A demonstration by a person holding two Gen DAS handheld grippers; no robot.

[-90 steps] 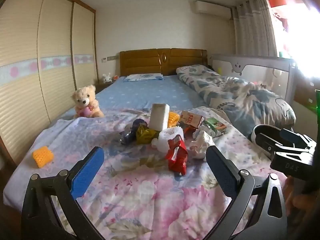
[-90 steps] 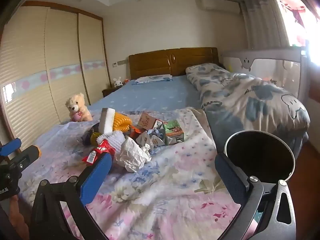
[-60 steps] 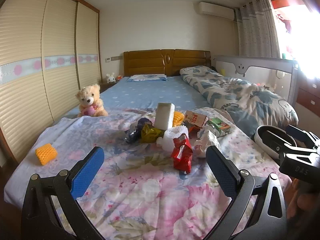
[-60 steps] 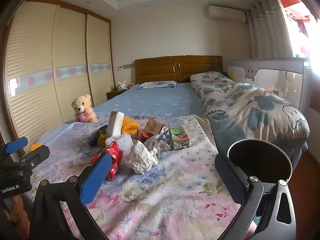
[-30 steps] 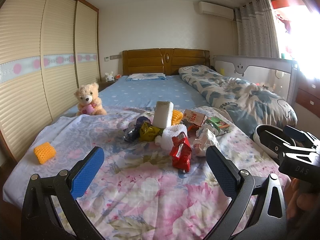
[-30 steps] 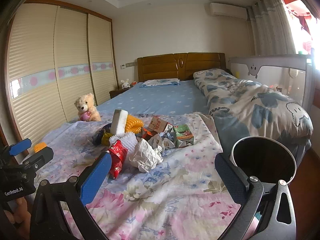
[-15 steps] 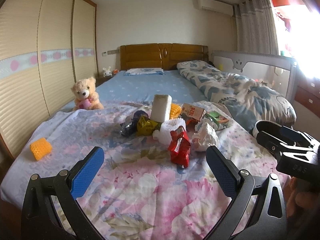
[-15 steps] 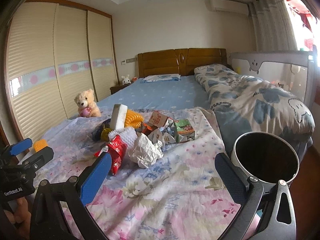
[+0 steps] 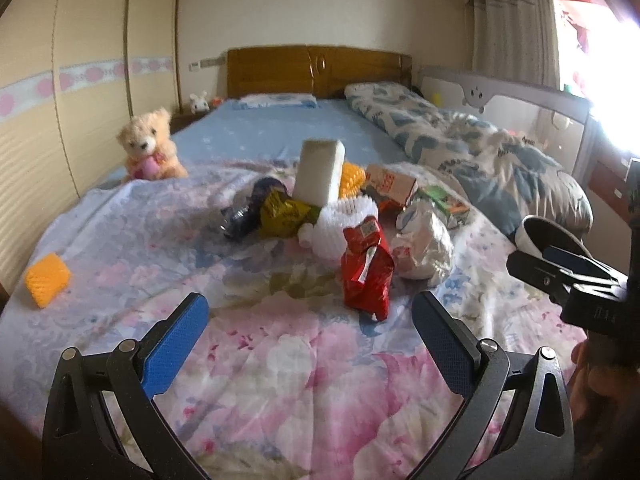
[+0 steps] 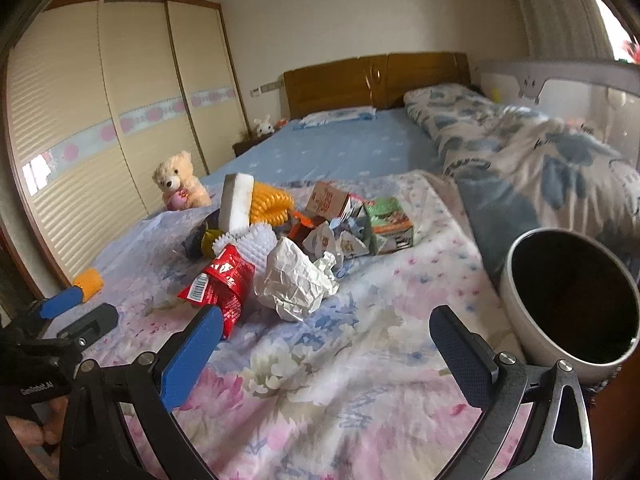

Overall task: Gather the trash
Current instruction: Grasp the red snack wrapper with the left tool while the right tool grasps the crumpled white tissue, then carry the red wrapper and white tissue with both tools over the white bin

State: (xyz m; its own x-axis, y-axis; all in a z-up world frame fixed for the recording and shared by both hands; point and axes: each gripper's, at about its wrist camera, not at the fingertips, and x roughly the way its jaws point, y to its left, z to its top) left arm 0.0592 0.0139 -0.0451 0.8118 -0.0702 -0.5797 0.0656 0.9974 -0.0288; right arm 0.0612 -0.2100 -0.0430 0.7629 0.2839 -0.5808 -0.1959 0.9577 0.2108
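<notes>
You are holding the left gripper (image 9: 306, 330) above the foot edge of the bed (image 9: 280, 380), jaws spread wide and gripping nothing. Your right gripper (image 10: 326, 346) is hovering likewise, wide open and empty. The trash pile is lying mid-bed: red wrapper (image 9: 366, 266), crumpled paper (image 10: 296, 280), white block (image 9: 320, 176). The bin (image 10: 568, 300) is sitting at the bed's right edge.

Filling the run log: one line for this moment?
left gripper open, empty | right gripper open, empty | trash pile on bed | bin right
</notes>
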